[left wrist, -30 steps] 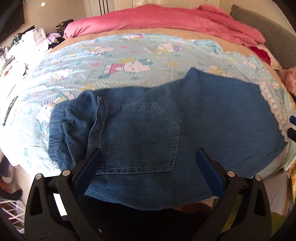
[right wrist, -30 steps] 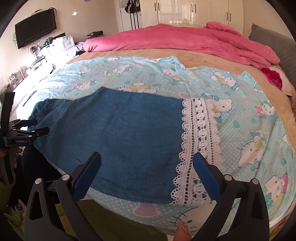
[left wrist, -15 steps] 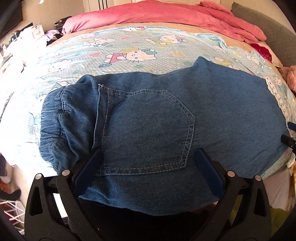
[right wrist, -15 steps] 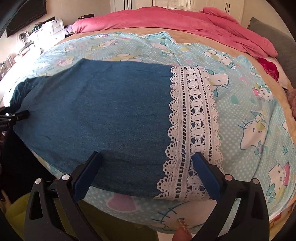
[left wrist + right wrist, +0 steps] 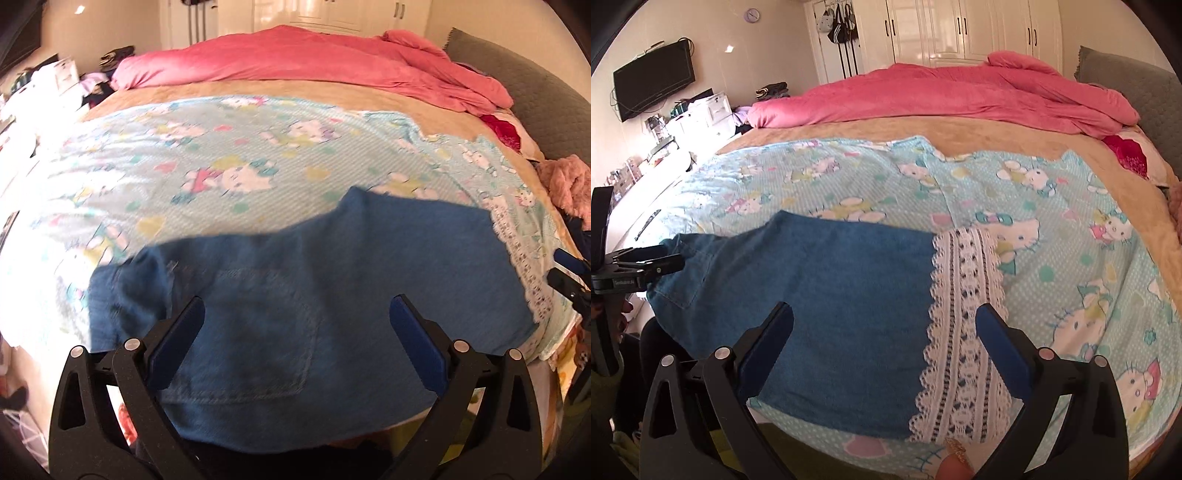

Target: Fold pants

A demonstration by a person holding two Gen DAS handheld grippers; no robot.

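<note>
A: Fingers on the left gripper [image 5: 295,325] stood wide apart, blue pads facing each other, nothing between them. Same on the right gripper [image 5: 884,332]: spread, holding nothing.

B: Noted. Position of the pants [image 5: 314,295]?

A: Denim pants lay flat at the near edge of the bed, folded lengthwise so far as I could judge; the left wrist view was motion-blurred, so that reading is tentative. Back pocket [image 5: 258,339] faced up, directly ahead of the left gripper. Gathered waistband [image 5: 122,291] sat at the left end.

B: And the leg end?

A: Leg end finished in a white lace trim [image 5: 960,325], lying ahead of the right gripper, whose right finger overlapped it in the view. Neither gripper appeared to touch the fabric.

B: Surface under the garment?

A: Light blue cartoon-cat sheet [image 5: 1071,258], spread over a tan blanket [image 5: 997,136]. Pink duvet [image 5: 942,96] was heaped along the far side, grey headboard [image 5: 1145,96] at the right.

B: Anything further out?

A: White wardrobe doors [image 5: 960,29] on the back wall, a black television [image 5: 653,88] mounted at left. A fingertip with a glittered nail [image 5: 955,461] showed at the bottom edge of the right wrist view.
</note>
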